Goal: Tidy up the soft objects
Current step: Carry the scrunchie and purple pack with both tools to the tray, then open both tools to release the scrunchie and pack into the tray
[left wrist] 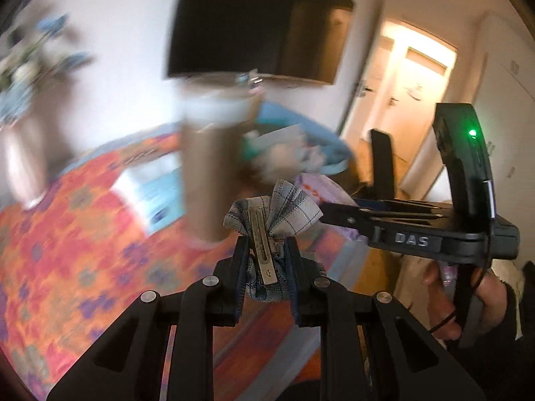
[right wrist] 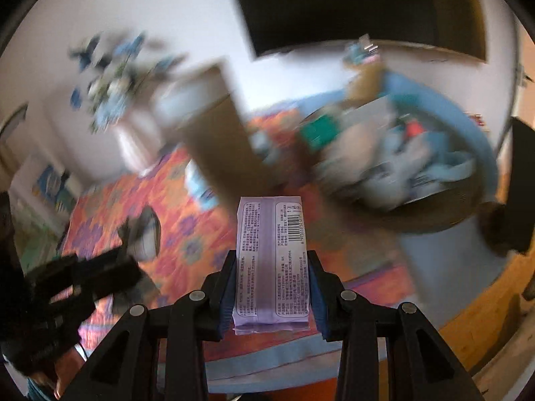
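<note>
Two claws, two loads: left claw [left wrist: 265, 250] clamps one plaid fabric hair clip [left wrist: 267, 230], bunched and metal-barred; right claw [right wrist: 271, 277] grips one lilac tissue pack [right wrist: 271, 260], both above the orange floral surface [left wrist: 83, 234].

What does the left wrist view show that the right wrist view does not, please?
Only the left wrist view shows the plaid fabric hair clip held in the left gripper, plus a lit doorway. Only the right wrist view shows the purple tissue pack held in the right gripper. Both show the orange floral tablecloth, blue basket and flower vase.
</note>
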